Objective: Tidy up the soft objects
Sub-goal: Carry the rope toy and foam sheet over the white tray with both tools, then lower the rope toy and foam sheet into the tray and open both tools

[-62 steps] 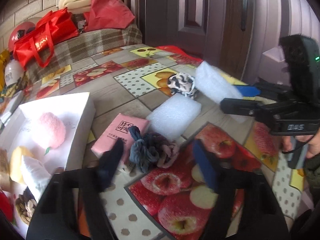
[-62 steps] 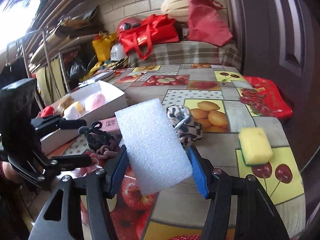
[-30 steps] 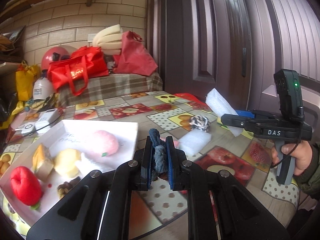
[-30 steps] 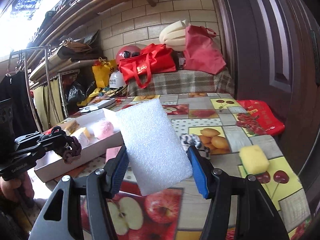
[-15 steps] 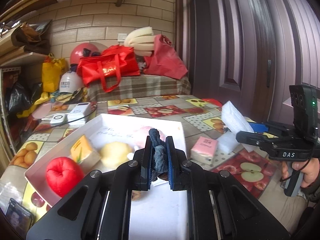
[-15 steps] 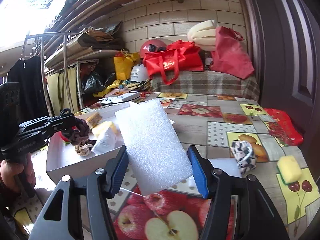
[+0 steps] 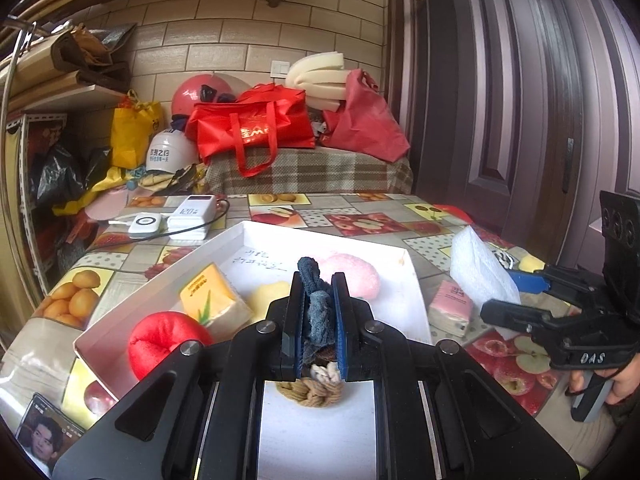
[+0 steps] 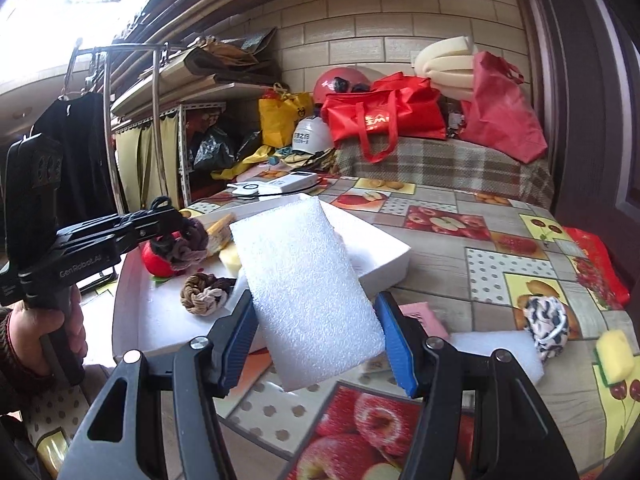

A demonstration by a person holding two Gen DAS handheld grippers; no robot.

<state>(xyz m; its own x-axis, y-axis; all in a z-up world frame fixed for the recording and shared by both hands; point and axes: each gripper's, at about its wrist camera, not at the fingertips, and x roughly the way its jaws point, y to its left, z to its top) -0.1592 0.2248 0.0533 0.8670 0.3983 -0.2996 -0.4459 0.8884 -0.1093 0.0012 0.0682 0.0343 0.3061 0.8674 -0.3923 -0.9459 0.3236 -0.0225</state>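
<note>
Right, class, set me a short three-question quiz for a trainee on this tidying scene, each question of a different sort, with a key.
1. True or false: the left gripper is shut on the knotted rope toy.
2. Multiple choice: what does the right gripper hold? A) a yellow sponge B) a white foam block C) a pink tissue pack
3. Fill in: the red plush apple lies inside the white ____.

Key:
1. True: the toy is pinched between its blue pads, above the white tray.
2. B: the white foam block is held; the yellow sponge and the pink tissue pack lie on the table.
3. tray
</note>
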